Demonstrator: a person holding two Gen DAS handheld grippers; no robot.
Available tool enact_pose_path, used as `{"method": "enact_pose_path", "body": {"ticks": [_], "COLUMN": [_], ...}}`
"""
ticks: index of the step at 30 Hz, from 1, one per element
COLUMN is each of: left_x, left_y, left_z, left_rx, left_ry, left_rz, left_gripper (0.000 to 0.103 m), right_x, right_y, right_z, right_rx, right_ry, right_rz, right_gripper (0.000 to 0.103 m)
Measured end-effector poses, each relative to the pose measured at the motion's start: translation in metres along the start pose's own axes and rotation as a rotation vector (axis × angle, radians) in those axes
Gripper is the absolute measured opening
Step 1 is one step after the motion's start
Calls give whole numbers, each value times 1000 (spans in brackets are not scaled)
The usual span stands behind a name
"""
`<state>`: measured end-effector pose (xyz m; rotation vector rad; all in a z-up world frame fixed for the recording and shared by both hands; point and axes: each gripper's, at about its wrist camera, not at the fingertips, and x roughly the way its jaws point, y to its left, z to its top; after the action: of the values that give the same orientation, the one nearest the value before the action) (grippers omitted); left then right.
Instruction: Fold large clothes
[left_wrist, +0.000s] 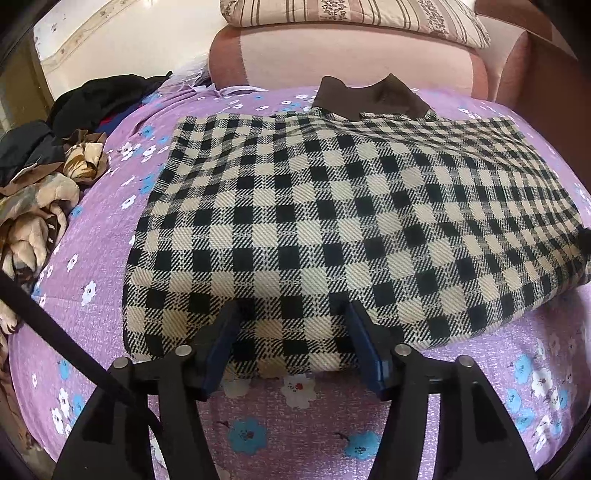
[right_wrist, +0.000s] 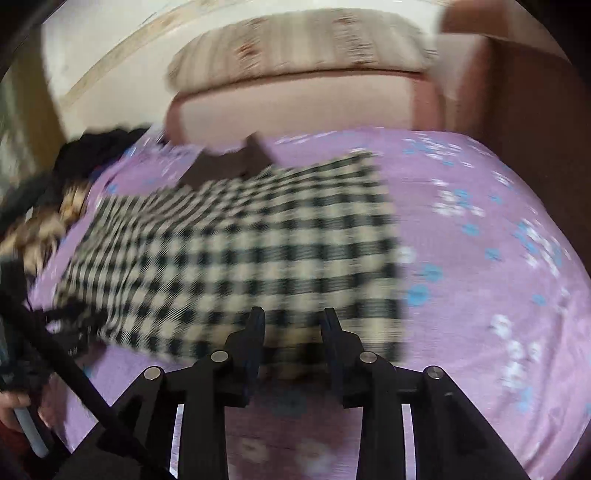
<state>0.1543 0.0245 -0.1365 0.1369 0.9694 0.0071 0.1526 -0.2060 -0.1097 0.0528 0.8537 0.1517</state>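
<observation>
item: black-and-cream checked woven garment with a dark brown collar (left_wrist: 332, 221), already folded into a rough rectangle.
location: flat on the purple floral bedsheet (left_wrist: 92, 229), collar end toward the pink padded headboard (left_wrist: 351, 55), hem end toward me.
long axis: runs away from me, hem to collar; the coming fold would, i judge, carry the hem up that line.
my left gripper (left_wrist: 291, 314): jaws standing fairly wide, fingertips over the near hem edge, cloth lying between them but not pinched that i can see.
my right gripper (right_wrist: 293, 317): jaws parted to a narrower gap, nothing held; its view is smeared with motion, tips near the hem toward the garment's right corner.
nearer hand: left, squarely on the hem; right sits at the right-hand corner, close but less settled.
bearing: garment lies straight ahead and below both grippers.
other stock: heap of dark and brown-patterned clothes (left_wrist: 44, 166) at the left of the bed, well apart; striped pillow (left_wrist: 351, 14) on the headboard.
stage: judged mid-fold, final halving not yet done.
</observation>
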Motion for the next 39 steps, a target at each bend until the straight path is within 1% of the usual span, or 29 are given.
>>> {"method": "enact_pose_path", "body": {"ticks": [1, 3, 6, 11, 14, 16, 19, 21, 26, 31, 34, 37, 39], "left_x": [0, 1, 1, 0, -1, -2, -4, -6, -13, -23, -28, -29, -30], "left_y": [1, 2, 2, 3, 5, 6, 6, 7, 9, 13, 19, 27, 31], "left_z": [0, 0, -1, -2, -3, -6, -8, -10, -13, -15, -15, -14, -14], "left_rx": [-1, -3, -1, 3, 0, -2, -2, -4, -13, -22, -32, -54, -66], "left_ry": [0, -1, -3, -4, -3, -6, -12, -17, -22, -49, -61, -64, -62], "left_rz": [0, -3, -7, -20, -30, -36, -39, -39, -30, -8, -1, 4, 3], "left_gripper": [62, 63, 64, 65, 67, 68, 69, 69, 69, 69, 69, 69, 69], "right_x": [7, 16, 32, 40, 33, 31, 27, 25, 17, 0, -11, -16, -16], "right_y": [13, 26, 33, 9, -13, -21, -25, -26, -23, -15, -6, 3, 9], "right_z": [-1, -4, -5, -8, -9, -10, -10, -10, -8, -5, -5, -6, -8], "right_rx": [-35, -75, -105, -71, -24, -14, -12, -18, -14, -32, -62, -97, -118], "right_ry": [13, 35, 66, 94, 97, 94, 88, 83, 41, -54, -117, -148, -154], "right_rz": [2, -3, -41, -131, -151, -167, -180, -208, -238, -267, -296, -312, -312], "right_gripper": [34, 34, 34, 34, 34, 34, 34, 35, 44, 44, 48, 50, 50]}}
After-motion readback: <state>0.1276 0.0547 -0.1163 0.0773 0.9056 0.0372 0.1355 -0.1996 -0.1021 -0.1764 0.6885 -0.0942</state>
